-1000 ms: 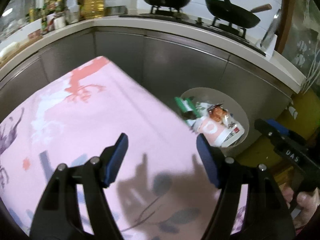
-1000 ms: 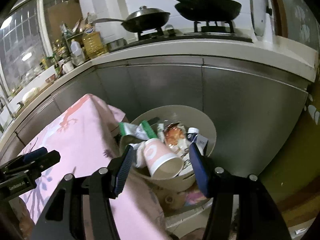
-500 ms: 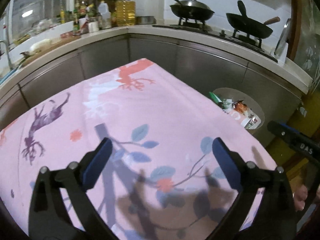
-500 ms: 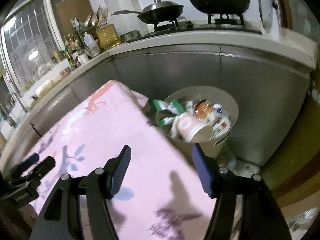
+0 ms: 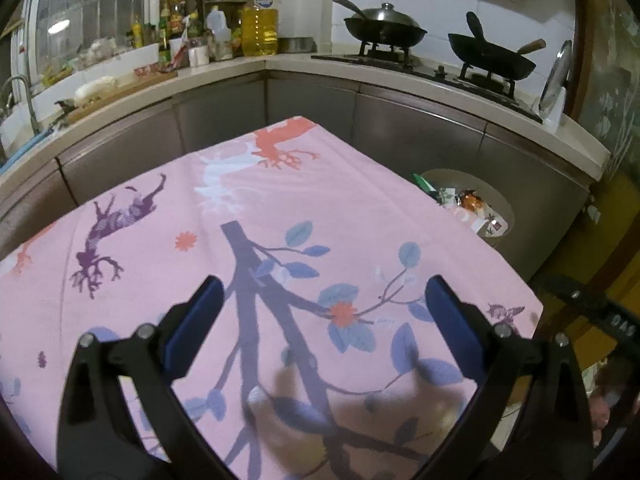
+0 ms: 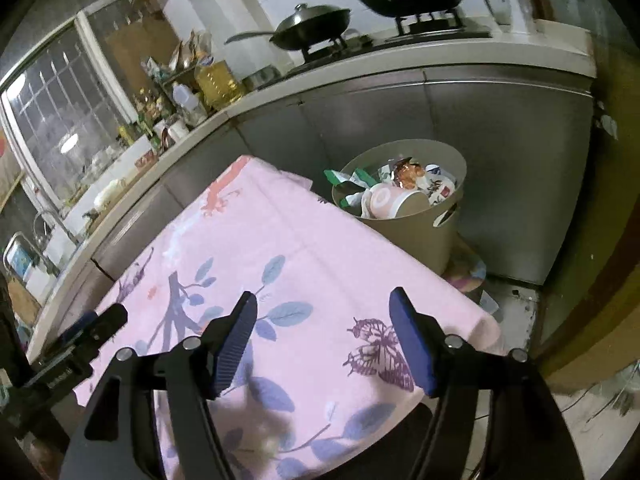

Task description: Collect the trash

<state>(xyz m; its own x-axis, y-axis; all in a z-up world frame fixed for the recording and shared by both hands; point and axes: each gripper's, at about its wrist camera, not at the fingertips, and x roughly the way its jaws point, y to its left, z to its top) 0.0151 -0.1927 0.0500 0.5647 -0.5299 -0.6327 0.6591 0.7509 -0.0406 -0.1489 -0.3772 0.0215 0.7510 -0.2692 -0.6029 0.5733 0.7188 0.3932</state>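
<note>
While the bin [image 6: 404, 216] sits full of trash [image 6: 396, 192], the tablecloth [image 5: 280, 216] shows none left — left gripper [image 5: 324, 316] spread wide and empty, right gripper [image 6: 324, 340] opening, nothing between.

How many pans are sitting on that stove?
2: a lidded wok on the left burner, an open black wok on the right one. None seem hidden.
</note>
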